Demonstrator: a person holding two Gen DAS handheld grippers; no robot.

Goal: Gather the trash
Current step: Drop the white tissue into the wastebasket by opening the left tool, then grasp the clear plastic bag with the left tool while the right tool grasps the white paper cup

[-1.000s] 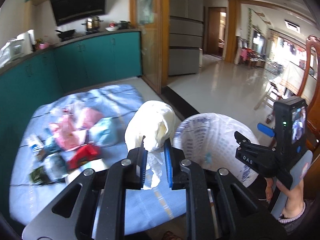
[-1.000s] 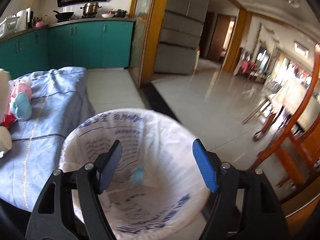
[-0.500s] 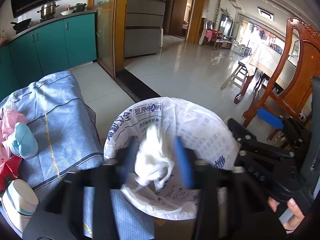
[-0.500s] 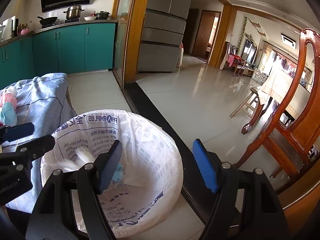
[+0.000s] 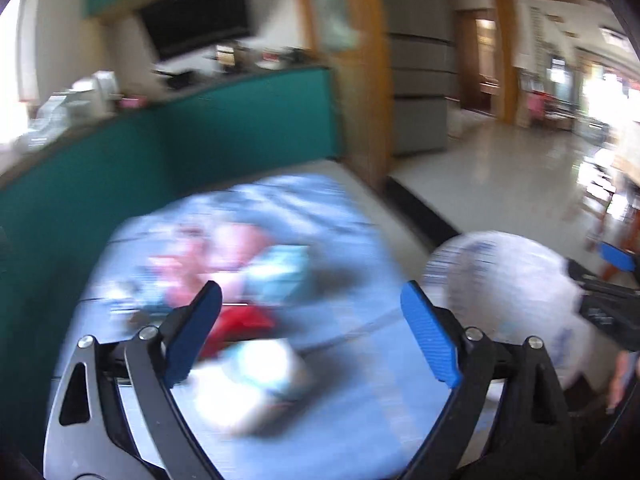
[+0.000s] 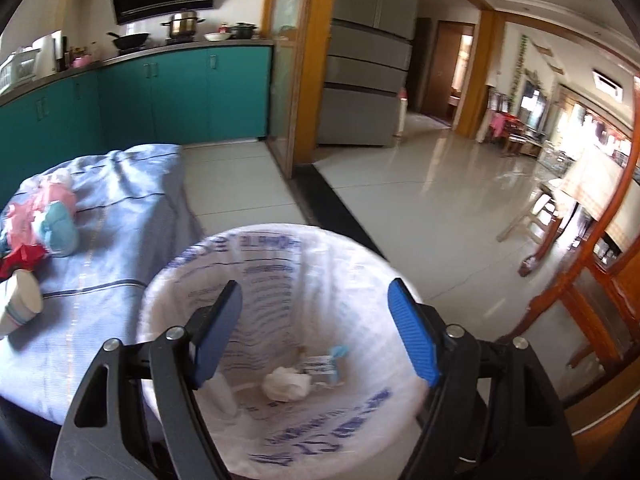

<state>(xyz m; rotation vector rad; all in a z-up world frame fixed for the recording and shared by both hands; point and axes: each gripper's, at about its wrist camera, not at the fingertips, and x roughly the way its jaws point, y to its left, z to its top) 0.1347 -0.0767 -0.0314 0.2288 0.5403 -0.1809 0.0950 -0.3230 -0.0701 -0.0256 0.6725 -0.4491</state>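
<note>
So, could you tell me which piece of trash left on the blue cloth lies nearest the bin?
The white paper cup, lying on its side at the cloth's near edge; the pink, teal and red wrappers sit farther back from the bin.

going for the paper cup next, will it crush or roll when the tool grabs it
The paper cup lies on its side on the blue cloth, so a nudge would probably roll it. It looks thin-walled and empty: likely light and easily crushed. The left tool is open wide.
</note>
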